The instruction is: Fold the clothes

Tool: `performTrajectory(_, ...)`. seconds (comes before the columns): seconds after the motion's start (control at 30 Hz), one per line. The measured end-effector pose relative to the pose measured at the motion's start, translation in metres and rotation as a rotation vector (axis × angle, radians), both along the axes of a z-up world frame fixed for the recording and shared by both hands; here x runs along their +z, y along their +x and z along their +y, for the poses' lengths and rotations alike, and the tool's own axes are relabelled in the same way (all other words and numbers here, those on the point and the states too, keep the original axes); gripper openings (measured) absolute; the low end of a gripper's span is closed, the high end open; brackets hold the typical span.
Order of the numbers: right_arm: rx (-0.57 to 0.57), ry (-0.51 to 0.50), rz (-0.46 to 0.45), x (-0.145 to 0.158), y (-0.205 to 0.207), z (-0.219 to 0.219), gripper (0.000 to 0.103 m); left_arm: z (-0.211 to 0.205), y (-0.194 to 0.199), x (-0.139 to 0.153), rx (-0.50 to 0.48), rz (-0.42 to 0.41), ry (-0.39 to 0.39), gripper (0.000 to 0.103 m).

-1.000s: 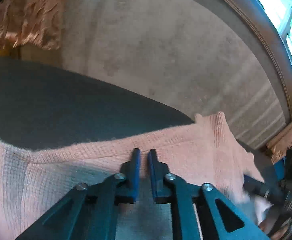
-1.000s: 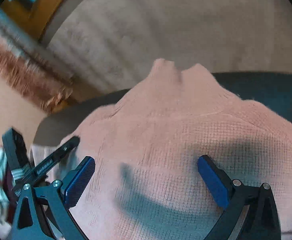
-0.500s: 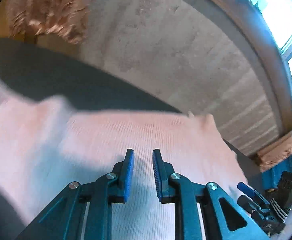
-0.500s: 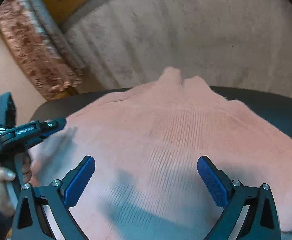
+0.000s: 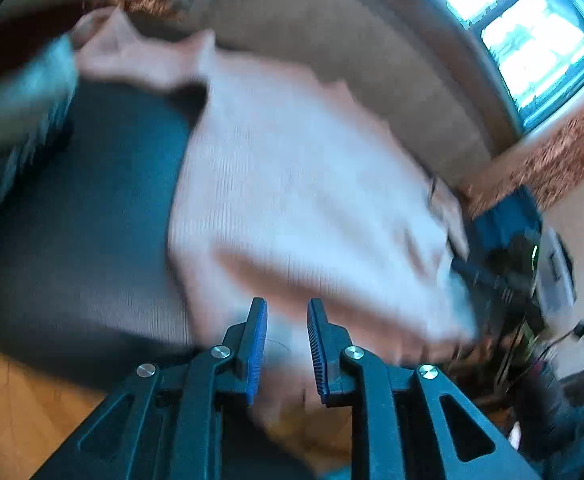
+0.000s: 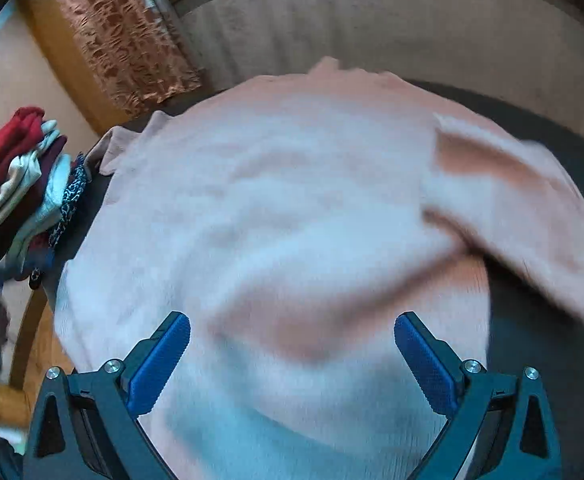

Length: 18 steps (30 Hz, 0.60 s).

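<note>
The pink sweater lies spread ahead of the right gripper, jaws wide, for folding; the left gripper is slightly parted, holding nothing.

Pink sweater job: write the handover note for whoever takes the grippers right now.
Left gripper: jaws a narrow gap apart, nothing clearly held; the view is blurred.
Right gripper: wide open, empty, over the near part of the pink sweater.
Sweater lies spread on the dark table; one flap on its right side is turned over onto the body.
Stack of folded clothes sits at the table's left edge.
Done: at most that first flap.
Left: the remaining folds, then probably adding it to the stack.
</note>
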State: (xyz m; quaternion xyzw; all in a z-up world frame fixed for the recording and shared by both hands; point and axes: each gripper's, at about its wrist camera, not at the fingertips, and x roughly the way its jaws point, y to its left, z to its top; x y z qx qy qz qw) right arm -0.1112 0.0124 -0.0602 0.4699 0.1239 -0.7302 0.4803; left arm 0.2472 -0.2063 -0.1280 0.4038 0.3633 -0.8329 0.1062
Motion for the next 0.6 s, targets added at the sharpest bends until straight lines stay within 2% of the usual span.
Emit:
performTrajectory(0.07,-0.045,-0.008,-0.025,-0.008,0.004,0.013,0.103,0.019,0.014,-0.010,-0.002,-0.016,-0.003,0.026)
performTrajectory(0.13,-0.086,-0.018,-0.043,-0.015,0.008,0.025,0.103,0.027,0.023,-0.018,0.043,-0.007,0.027,0.032)
performTrajectory(0.2,-0.103,-0.040,-0.013,-0.018,0.012,0.026,0.103,0.027,0.028,-0.023,0.074,0.044,0.156,0.037)
performTrajectory(0.27,-0.119,-0.060,0.015,-0.021,0.015,0.026,0.103,0.024,0.026,-0.027,0.115,0.086,0.206,0.042)
performTrajectory(0.33,-0.129,-0.076,0.026,-0.021,0.017,0.026,0.103,0.023,0.021,-0.032,0.134,0.081,0.225,0.045)
performTrajectory(0.47,-0.138,-0.119,0.040,-0.022,0.018,0.028,0.103,0.020,0.010,-0.040,0.170,0.067,0.261,0.046)
performTrajectory(0.5,-0.136,-0.133,0.046,-0.022,0.019,0.030,0.103,0.020,0.007,-0.042,0.179,0.064,0.270,0.043)
performTrajectory(0.6,-0.120,-0.150,0.021,-0.022,0.016,0.032,0.103,0.017,0.007,-0.039,0.200,0.022,0.234,0.005)
